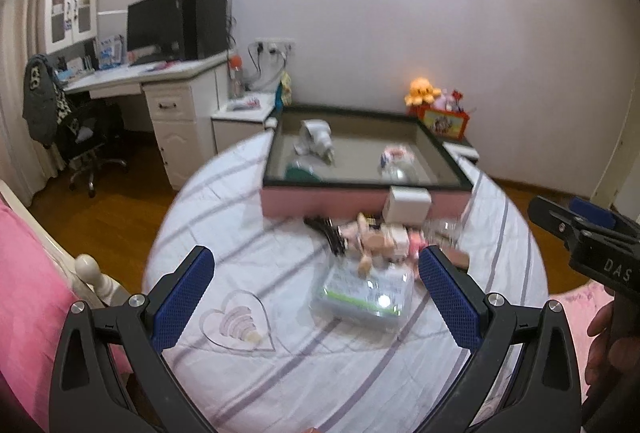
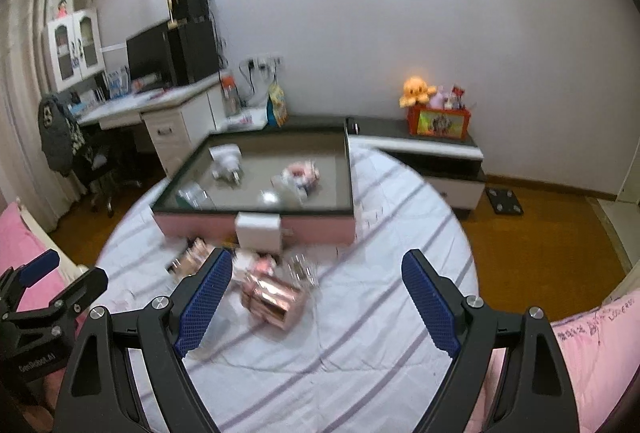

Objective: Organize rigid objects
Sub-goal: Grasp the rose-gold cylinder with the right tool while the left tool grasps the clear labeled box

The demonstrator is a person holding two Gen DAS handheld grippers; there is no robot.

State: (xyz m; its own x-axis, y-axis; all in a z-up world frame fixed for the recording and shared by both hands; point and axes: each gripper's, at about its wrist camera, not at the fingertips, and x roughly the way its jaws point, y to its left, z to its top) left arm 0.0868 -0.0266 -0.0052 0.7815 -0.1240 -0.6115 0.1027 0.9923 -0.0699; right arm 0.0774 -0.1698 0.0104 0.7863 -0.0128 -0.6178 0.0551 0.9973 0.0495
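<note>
A pink box with a dark rim (image 1: 360, 203) (image 2: 256, 223) stands on a round table with a striped white cloth (image 1: 280, 373) (image 2: 360, 333). Inside lie a white plug (image 1: 316, 137) (image 2: 228, 163), a pink-white packet (image 1: 396, 155) (image 2: 300, 175) and small clear items. In front of the box sit a white cube (image 1: 408, 205) (image 2: 258, 231), a clear case with a green label (image 1: 364, 295), a rose-gold box (image 2: 272, 299) and a blurred pile of small pink things (image 1: 380, 243). My left gripper (image 1: 316, 293) is open above the table, the clear case between its fingers. My right gripper (image 2: 318, 303) is open near the rose-gold box.
A white desk with monitor and speakers (image 1: 160, 73) and an office chair (image 1: 80, 137) stand at the left. A low cabinet (image 2: 432, 149) holds a red toy box with plush toys (image 2: 438, 117). Pink bedding (image 1: 24, 293) (image 2: 592, 353) flanks the table. Wooden floor surrounds it.
</note>
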